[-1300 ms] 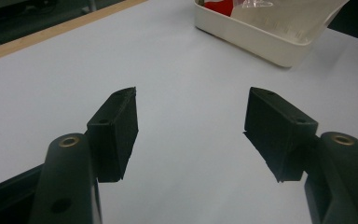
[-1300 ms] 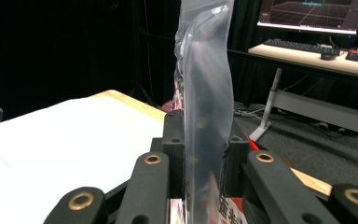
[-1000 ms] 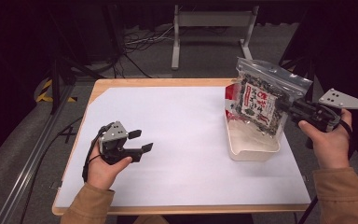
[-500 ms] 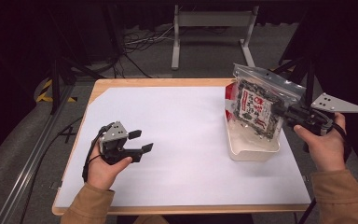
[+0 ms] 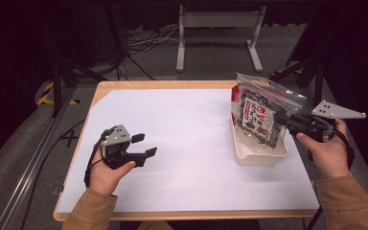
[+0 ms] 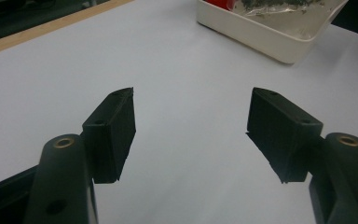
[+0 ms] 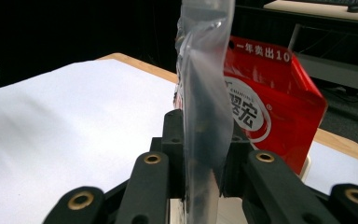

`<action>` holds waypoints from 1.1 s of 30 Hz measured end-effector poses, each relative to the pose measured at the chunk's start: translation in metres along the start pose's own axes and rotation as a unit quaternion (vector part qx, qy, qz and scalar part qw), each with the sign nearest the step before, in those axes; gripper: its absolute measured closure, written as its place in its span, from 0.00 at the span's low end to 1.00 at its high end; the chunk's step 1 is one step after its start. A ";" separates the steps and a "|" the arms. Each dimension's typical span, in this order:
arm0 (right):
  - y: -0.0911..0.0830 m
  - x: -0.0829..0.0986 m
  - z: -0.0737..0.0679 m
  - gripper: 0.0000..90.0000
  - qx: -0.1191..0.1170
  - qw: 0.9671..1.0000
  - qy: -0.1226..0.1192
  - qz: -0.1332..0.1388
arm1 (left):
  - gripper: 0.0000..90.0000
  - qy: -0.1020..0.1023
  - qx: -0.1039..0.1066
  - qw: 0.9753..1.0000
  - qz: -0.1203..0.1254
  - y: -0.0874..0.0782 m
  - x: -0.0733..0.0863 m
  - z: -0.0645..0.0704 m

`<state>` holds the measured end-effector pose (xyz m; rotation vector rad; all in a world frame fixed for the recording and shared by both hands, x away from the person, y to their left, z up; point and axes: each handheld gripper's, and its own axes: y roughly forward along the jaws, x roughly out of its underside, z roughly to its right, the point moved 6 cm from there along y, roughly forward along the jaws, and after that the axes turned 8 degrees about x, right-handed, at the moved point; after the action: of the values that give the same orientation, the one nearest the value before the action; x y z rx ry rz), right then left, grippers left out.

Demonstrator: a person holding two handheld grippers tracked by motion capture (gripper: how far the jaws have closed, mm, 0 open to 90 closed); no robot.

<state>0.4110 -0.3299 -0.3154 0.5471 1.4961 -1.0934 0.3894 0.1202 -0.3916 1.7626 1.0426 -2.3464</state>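
Evidently the right gripper pinches the clear snack bag's edge so it hangs upright over the white tray; left gripper, fingers apart, idles on the worktop.

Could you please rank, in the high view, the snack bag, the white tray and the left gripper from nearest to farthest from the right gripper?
1. snack bag: clamped in the right gripper, standing at the table's right.
2. white tray: just below the bag, on the right side.
3. left gripper: across the table, at the left.
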 end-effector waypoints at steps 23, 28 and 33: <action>0.005 0.034 -0.001 0.85 0.017 0.999 0.027 -0.004 | 0.36 -0.011 -0.006 1.000 0.001 -0.006 0.004 -0.001; 0.004 0.036 0.000 0.85 0.019 0.999 0.031 -0.004 | 0.35 -0.012 -0.009 1.000 0.000 -0.009 0.006 -0.001; 0.005 0.040 0.010 0.84 0.020 0.998 0.053 0.003 | 0.34 -0.016 -0.011 1.000 0.001 -0.013 0.009 -0.003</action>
<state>0.4103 -0.3457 -0.3539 0.6463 1.5656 -1.1055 0.3832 0.1350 -0.3932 1.7110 1.0595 -2.3445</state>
